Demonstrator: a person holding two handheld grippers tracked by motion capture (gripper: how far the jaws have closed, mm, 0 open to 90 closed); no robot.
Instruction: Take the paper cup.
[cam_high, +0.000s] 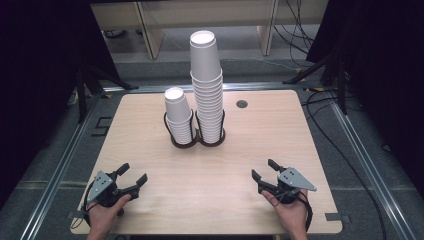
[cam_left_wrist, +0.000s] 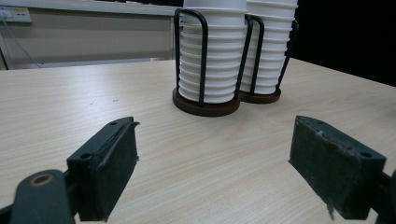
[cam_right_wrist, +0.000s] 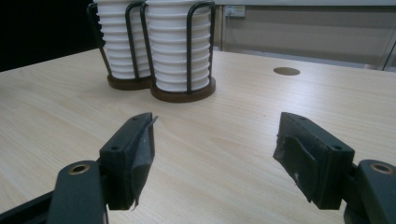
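Two stacks of white paper cups stand in a black wire double holder (cam_high: 198, 143) at the middle of the wooden table (cam_high: 150, 200). The short stack (cam_high: 178, 114) is on the left and the tall stack (cam_high: 206, 75) on the right. My left gripper (cam_high: 134, 172) rests near the front left corner, open, with nothing between its jaws. Toward the front right, my right gripper (cam_high: 262, 168) also stands open and empty. The left gripper view has its own gripper (cam_left_wrist: 215, 154) facing the short stack (cam_left_wrist: 210, 60). In the right gripper view, that gripper (cam_right_wrist: 215, 149) faces the tall stack (cam_right_wrist: 182, 46).
A round cable hole (cam_high: 242, 104) sits in the table behind and to the right of the holder. Dark curtains hang on both sides, and cables trail on the floor at the right. Bare tabletop lies between the grippers and the holder.
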